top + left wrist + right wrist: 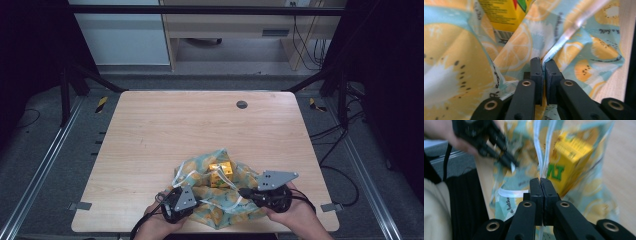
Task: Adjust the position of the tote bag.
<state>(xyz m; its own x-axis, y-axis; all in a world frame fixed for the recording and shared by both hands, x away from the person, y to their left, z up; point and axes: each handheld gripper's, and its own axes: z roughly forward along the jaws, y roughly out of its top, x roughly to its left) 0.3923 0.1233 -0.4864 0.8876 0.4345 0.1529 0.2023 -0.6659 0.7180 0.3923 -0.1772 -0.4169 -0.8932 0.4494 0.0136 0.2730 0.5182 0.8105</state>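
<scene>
Bag [220, 195] of fruit-print fabric lies on the near edge of the table [150, 135], between the two grippers, with a yellow box [221, 174] inside it toward its far side. Two white drawstrings run from the bag mouth toward the person, and each gripper has one, which is likely why both tools sit so low and close to the near edge: pulling the strings apart would cinch the mouth around the box.

Nearest, the left gripper [543, 65] has its jaws closed on a drawstring [564, 38]; the white tape leaves the pads and runs up and away across the cloth, taut and straight. The left hand [155, 222] holds that tool at the bag's near left corner, jaws pointing inward toward the box.

The right gripper [540, 182] is likewise clamped shut on the second drawstring [539, 152], which rises from between the pads in a doubled strand beside the box [567, 157]. The right hand [295, 212] grips its tool at the bag's near right side, jaws aimed left toward the bag's middle. The right gripper view is blurred, which suggests that hand is moving.

Farther out, the box stands tilted inside the open fabric, its printed face showing. Beyond it the table is bare wood, with a small dark grommet [242, 104] near the far edge.
</scene>
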